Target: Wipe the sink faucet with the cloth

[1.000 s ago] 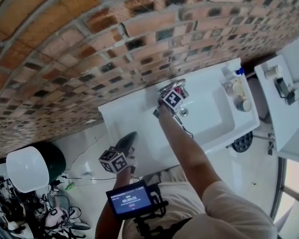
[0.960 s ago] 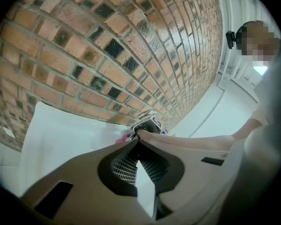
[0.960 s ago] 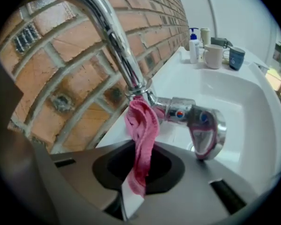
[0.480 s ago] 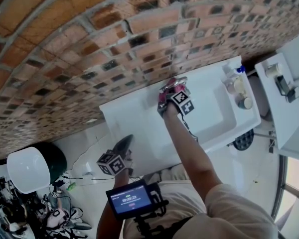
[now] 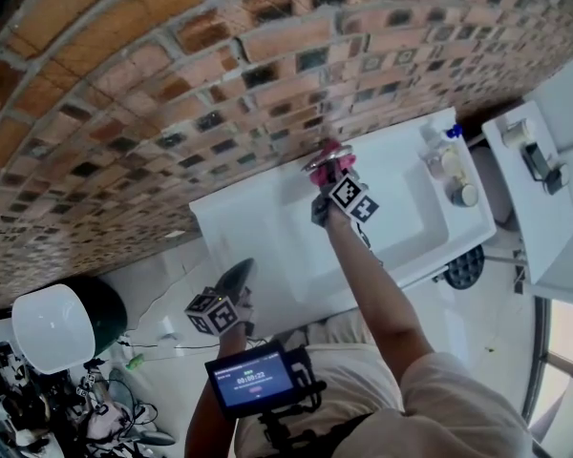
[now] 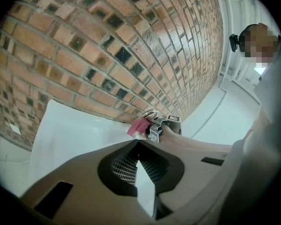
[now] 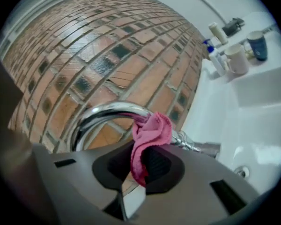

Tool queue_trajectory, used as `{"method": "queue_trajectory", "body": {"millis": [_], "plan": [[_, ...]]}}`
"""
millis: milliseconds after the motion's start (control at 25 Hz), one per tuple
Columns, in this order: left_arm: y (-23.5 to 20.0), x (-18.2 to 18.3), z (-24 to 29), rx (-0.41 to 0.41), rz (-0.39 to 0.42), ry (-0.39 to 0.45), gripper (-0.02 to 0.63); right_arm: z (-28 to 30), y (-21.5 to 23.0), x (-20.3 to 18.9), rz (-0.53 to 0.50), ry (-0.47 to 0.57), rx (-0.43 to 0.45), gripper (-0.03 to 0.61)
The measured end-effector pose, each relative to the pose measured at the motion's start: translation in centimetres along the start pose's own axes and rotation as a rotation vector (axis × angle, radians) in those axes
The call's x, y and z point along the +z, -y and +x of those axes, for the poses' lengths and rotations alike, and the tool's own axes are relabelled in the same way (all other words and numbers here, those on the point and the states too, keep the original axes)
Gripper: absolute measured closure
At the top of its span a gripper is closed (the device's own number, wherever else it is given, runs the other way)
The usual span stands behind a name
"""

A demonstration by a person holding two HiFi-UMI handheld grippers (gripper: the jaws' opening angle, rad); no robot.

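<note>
Against curved chrome faucet (image 7: 107, 112): right gripper (image 7: 139, 167) pinching crumpled pink cloth (image 7: 152, 130).

White ceramic sink (image 5: 258, 235): curved chrome faucet (image 7: 107, 114) on back rim. Rt end ledge: beige cup (image 7: 237, 60), dark blue cup (image 7: 259, 46), white bottle w/ blue cap (image 7: 214, 56), close together.

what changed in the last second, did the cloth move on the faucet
The right gripper, shut on the pink cloth, carried it a little toward the brick wall. The cloth now presses on the top of the faucet spout's curve. Nothing was grasped or let go. The left gripper stayed shut and empty, low in front of the sink.
</note>
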State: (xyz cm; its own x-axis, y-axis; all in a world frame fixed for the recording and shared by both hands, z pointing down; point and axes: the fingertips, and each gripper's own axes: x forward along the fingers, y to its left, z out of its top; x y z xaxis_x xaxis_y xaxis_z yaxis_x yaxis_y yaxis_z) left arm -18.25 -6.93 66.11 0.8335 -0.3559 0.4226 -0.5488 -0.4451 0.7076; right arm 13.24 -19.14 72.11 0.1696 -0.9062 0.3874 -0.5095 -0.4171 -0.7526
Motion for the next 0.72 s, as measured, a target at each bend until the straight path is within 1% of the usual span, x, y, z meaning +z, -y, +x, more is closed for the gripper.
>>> {"method": "queue_trajectory", "body": {"millis": [120, 200, 360, 440, 520, 720], "plan": [[0.1, -0.2, -0.3, -0.001, 0.003, 0.005, 0.621, -0.5, -2.5, 0.8, -0.219, -0.018, 0.079, 0.520], [0.1, -0.3, -0.6, 0.000, 0.003, 0.009, 0.620, -0.9, -3.5, 0.8, -0.377, -0.041, 0.107, 0.520], [0.0, -0.7, -1.2, 0.002, 0.000, 0.012, 0.621, -2.2, -4.3, 0.2, -0.672, -0.056, 0.096, 0.520], [-0.1, -0.8, -1.5, 0.003, 0.000, 0.015, 0.621, -3.0, -4.8, -0.1, -0.791, -0.053, 0.093, 0.520], [-0.2, -0.9, -1.8, 0.002, -0.004, 0.019, 0.621, -3.6, -5.3, -0.6, -0.857, -0.063, 0.086, 0.520], [-0.4, -1.4, -2.3, 0.003, -0.011, 0.020, 0.621, -4.4, -6.3, -2.2, -0.913, -0.086, 0.063, 0.520]]}}
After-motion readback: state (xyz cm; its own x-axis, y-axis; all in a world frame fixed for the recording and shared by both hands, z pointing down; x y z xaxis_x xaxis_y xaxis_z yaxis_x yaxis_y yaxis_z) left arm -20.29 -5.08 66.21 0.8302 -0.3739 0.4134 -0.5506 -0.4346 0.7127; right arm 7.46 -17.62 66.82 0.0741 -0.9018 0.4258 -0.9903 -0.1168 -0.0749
